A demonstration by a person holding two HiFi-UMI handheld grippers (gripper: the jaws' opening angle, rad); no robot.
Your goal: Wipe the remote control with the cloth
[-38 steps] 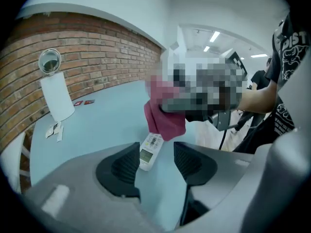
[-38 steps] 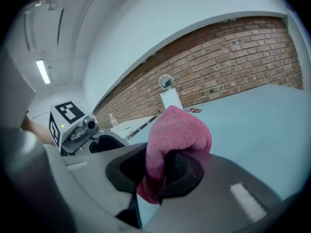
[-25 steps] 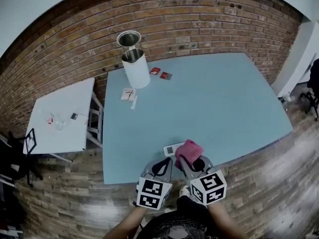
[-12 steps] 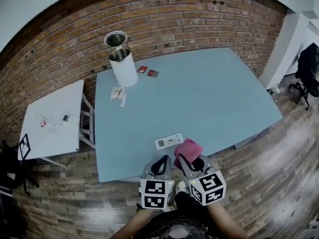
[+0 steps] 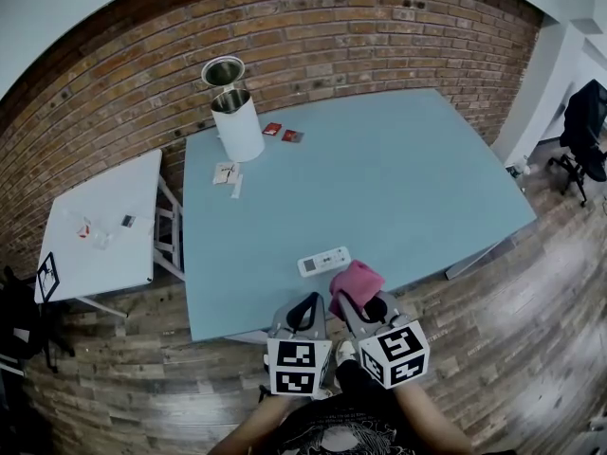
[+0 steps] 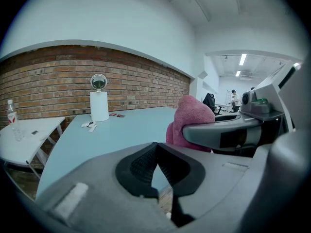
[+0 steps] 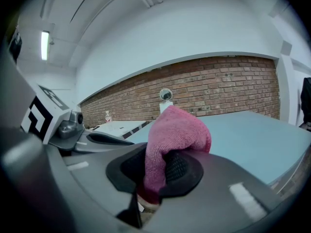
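**Pink cloth gripped, remote on the table edge**

Seen from the head view, a white remote control (image 5: pixel 323 262) lies on the pale blue table (image 5: pixel 398 178) near its front edge, just beyond the two hand-held grippers. The right gripper (image 5: pixel 358 305) is clenched on a pink cloth (image 5: pixel 358 280), which bulges up over the jaws close to the remote; whether cloth and remote touch cannot be told. The left gripper (image 5: pixel 305 311) is closed on nothing, its ribbed pads meeting at the tips.

No brand or wording can be read anywhere. The remote's markings are too small, and the marker cubes show only black-and-white square patterns.

Only the head view takes in the remote. It also shows two small red packets (image 5: pixel 282 133) beside a white cylindrical bin (image 5: pixel 237 126) with its lid raised. The left gripper view adds a bottle (image 6: pixel 11 113) on the white side table (image 6: pixel 29 132) and a distant person (image 6: pixel 234 97) in a lit room. The right gripper view shows the cloth pinched between the pads (image 7: pixel 180 169).
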